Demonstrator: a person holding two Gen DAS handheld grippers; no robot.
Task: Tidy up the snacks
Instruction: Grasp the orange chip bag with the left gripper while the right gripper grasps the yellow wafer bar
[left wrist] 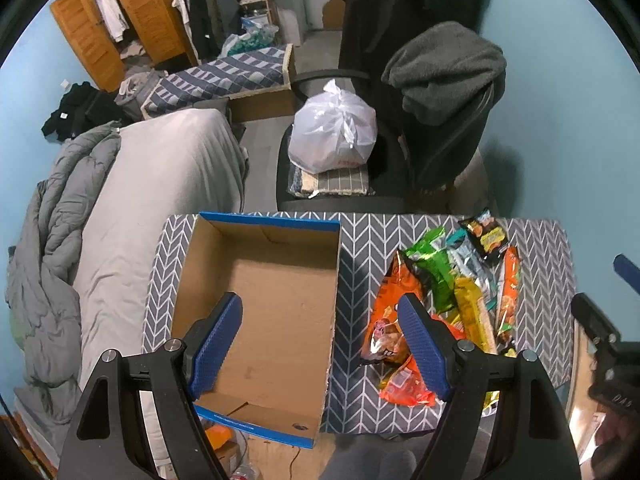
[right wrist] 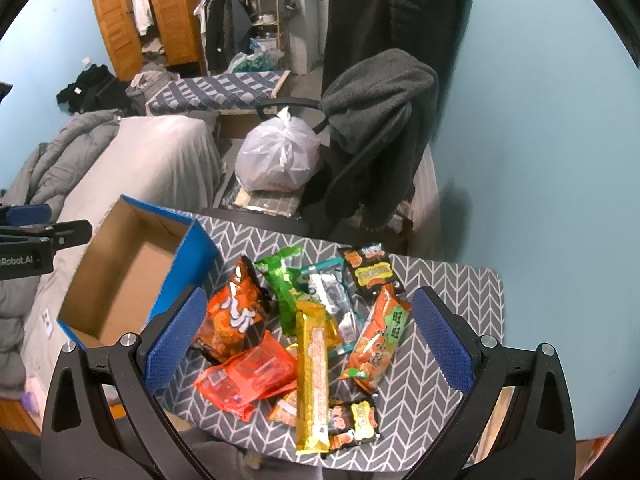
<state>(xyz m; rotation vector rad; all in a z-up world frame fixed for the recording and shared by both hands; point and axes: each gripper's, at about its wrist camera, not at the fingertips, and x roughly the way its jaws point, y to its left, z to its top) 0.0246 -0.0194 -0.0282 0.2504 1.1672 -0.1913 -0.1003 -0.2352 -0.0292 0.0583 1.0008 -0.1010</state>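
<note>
Hovering spread-jawed and empty over the bench, the right tool faces light, crinkly, slippery snacks beside the box, likely best pinched at sealed edges; the left tool also gapes.

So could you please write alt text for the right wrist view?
The open right gripper hovers over a pile of snack packets on a table with a grey chevron cloth. An empty cardboard box stands to their left, with a cluttered bedroom behind.
</note>
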